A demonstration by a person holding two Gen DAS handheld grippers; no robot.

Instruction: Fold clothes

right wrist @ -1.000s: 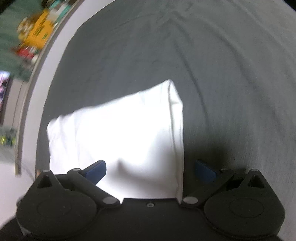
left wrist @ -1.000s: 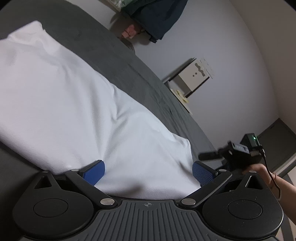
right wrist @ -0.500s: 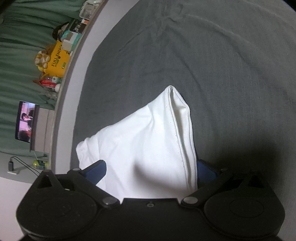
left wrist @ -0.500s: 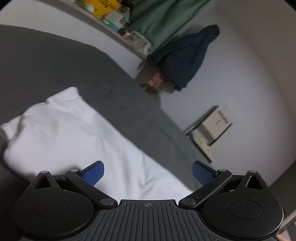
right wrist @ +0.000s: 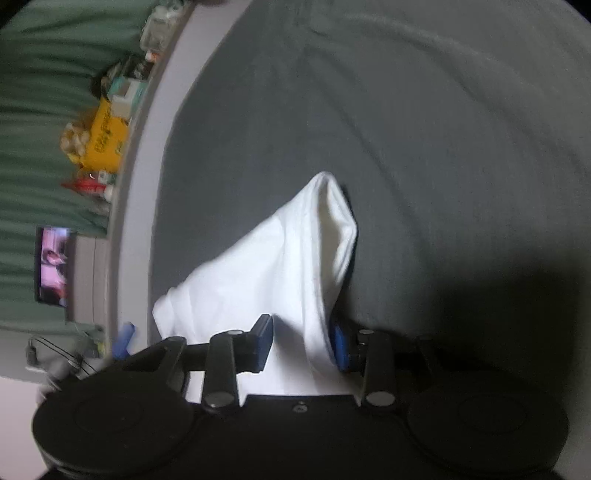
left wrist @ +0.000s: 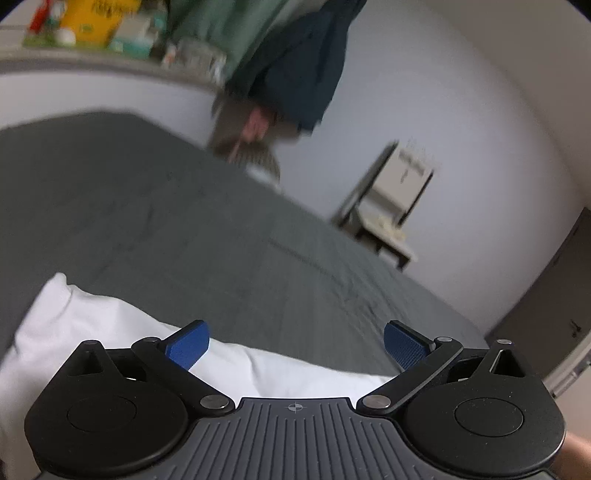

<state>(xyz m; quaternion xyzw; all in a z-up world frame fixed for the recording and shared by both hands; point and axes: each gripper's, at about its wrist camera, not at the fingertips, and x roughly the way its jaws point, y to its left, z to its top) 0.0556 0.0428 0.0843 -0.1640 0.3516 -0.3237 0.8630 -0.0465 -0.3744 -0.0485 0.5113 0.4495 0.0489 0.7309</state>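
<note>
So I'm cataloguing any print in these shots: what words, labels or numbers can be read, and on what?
Nothing can be read for certain.
Yellow box on the ledge: dark lettering, too blurred in both views.
Pale cartons beside it: print too blurred.
Small screen: a picture, no legible text.
White panel on the wall: dark marks, unreadable.
White garment and the grippers: no print visible.

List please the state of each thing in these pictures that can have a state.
White cloth garment: partly folded, bunched and lifted at one edge.
Right gripper: jaws just closing, garment between the pads.
Left gripper: open, holds nothing.
Grey bed cover: spread, lightly wrinkled.
</note>
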